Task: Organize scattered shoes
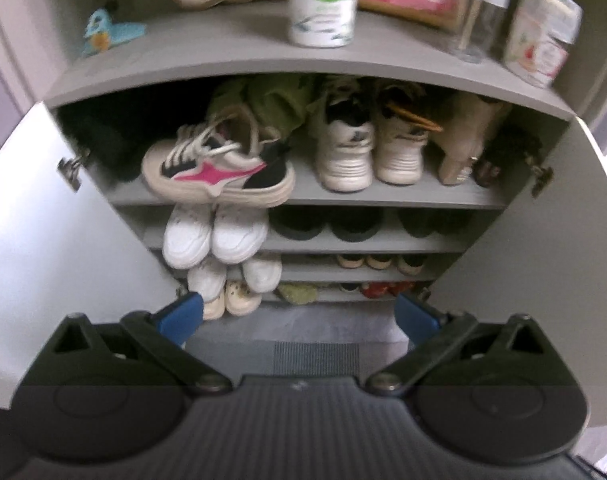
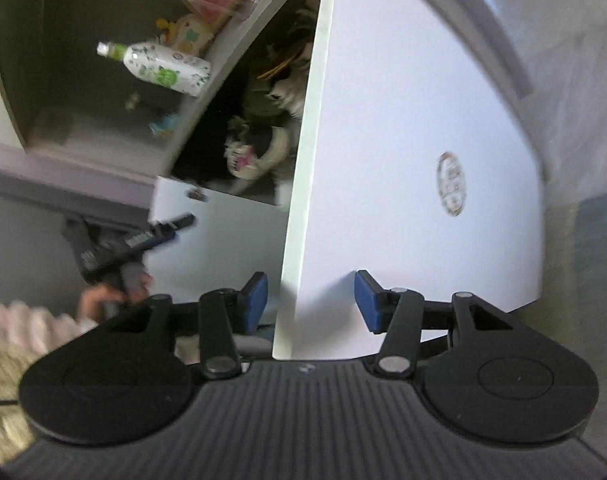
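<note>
Facing an open shoe cabinet (image 1: 383, 200) with both doors (image 2: 403, 160) swung wide, rows of shoes filling every shelf. Could fit either a late stage, with the last shoe just shelved and doors about to be shut, or a middle one, with that shoe yet to be squared; cannot tell which. Straddling the right door's edge with the right gripper (image 2: 310, 300), fingers apart, gripping nothing, one pad either side of the panel. Hovering low before the shelves with the left gripper (image 1: 299, 318), fingers spread wide and empty. Noting the pink-and-black sneaker (image 1: 219, 174): lying sideways along the top shelf's front lip, sole overhanging, unlike the white pair (image 1: 369, 152) beside it, heels out.
</note>
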{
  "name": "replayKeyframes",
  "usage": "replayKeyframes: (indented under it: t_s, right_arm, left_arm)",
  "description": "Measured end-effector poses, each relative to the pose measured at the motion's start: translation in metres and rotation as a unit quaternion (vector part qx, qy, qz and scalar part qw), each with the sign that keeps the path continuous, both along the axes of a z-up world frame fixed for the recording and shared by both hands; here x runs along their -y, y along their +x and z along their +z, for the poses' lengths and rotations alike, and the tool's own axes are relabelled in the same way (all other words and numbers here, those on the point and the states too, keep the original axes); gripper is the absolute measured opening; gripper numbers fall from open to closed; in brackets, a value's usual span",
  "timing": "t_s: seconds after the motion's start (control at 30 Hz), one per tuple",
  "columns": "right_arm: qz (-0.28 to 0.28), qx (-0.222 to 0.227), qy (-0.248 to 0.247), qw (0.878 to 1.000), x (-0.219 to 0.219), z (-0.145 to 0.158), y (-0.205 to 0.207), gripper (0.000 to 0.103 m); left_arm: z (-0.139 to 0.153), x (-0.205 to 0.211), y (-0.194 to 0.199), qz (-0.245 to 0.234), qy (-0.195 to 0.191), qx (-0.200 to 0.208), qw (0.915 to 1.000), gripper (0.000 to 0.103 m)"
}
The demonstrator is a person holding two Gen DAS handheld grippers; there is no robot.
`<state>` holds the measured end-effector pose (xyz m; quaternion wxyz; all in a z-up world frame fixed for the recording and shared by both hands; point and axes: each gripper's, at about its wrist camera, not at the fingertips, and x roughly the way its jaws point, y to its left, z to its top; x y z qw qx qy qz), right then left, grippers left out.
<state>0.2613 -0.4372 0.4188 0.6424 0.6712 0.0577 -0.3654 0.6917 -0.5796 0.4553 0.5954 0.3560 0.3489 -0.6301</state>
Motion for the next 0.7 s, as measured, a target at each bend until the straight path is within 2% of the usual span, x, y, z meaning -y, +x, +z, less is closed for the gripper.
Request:
replayKeyframes:
  t_s: [0.13,0.3,0.37,0.4,0.43,0.47,0.53,0.7]
  right_arm:
    - [-0.074,0.079,0.043,0.993,0.009,-0.030,0.030,0.055]
    - [-0.136,0.093,0.048,0.985,0.032,-0.034,0.082,0.055]
    - [-0.190,0.108,0.056,0.974,0.045,-0.038,0.103,0.054]
    - [-0.221,0.120,0.061,0.966,0.048,-0.040,0.109,0.053]
    - [-0.267,0.137,0.068,0.952,0.054,-0.043,0.120,0.053]
    - [-0.282,0.142,0.068,0.946,0.057,-0.044,0.125,0.053]
    - [-0.314,0.139,0.057,0.937,0.073,-0.045,0.141,0.053]
    - [-0.350,0.132,0.025,0.927,0.120,-0.049,0.177,0.054]
  left_arm:
    - [-0.009,0.019,0.025,0.012,0.015,-0.011,0.9997,0.103]
    - [-0.005,0.057,0.064,0.004,-0.003,-0.015,0.9999,0.103]
    - [-0.003,0.072,0.079,0.001,-0.010,-0.017,0.9998,0.102]
    - [-0.003,0.079,0.087,-0.001,-0.014,-0.018,0.9997,0.102]
    - [-0.002,0.087,0.095,-0.003,-0.017,-0.019,0.9997,0.102]
    - [-0.001,0.095,0.103,-0.004,-0.021,-0.020,0.9996,0.102]
    - [0.000,0.110,0.118,-0.008,-0.028,-0.021,0.9993,0.102]
    - [0.004,0.147,0.157,-0.015,-0.046,-0.025,0.9985,0.103]
